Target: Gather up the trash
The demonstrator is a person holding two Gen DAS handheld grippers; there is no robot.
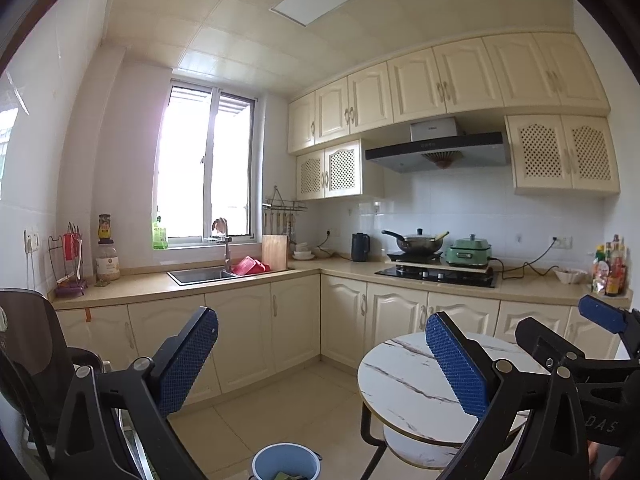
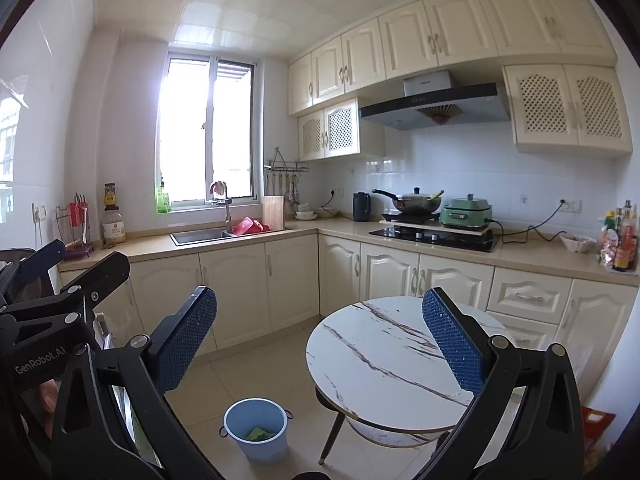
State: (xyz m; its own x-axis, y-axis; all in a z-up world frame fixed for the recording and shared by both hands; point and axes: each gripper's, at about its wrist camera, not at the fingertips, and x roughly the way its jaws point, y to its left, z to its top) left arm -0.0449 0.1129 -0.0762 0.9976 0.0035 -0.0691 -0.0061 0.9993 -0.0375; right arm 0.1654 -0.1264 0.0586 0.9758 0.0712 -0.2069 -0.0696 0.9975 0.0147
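Left wrist view: the left gripper (image 1: 320, 364) hangs spread wide with nothing in it, over the floor beside the round marble table (image 1: 400, 384), and the blue bin (image 1: 286, 460) peeks in at the bottom edge. Right wrist view: the right gripper (image 2: 320, 344) is just as wide apart and empty; the bin (image 2: 256, 424) already holds a green scrap (image 2: 258, 435). Tabletop looks bare, so I'd guess collecting is about done, next is scanning for leftovers.
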